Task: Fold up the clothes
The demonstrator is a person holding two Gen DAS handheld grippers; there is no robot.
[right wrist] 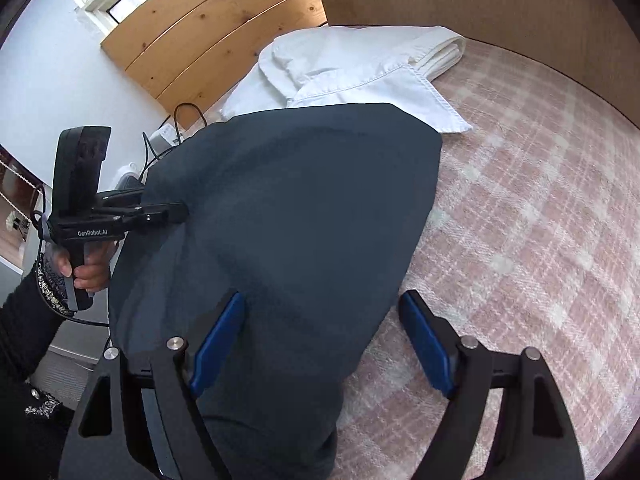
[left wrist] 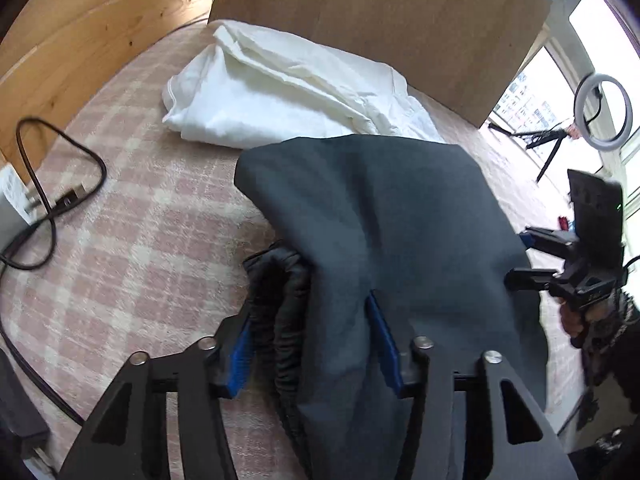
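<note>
A dark blue-grey garment lies bunched on the pink checked bedspread. Its black elastic waistband sits between the blue pads of my left gripper, which is shut on the bunched cloth. In the right wrist view the left gripper bites the garment's left edge. My right gripper is open. Its left pad rests on the garment's near part, and its right pad stands on the bedspread just off the cloth's edge. The right gripper also shows at the garment's right side.
A folded white garment lies behind the dark one. A black cable and white adapter lie at the bed's left. A wooden headboard, a brown panel and a ring light surround the bed. A person's hand grips the left handle.
</note>
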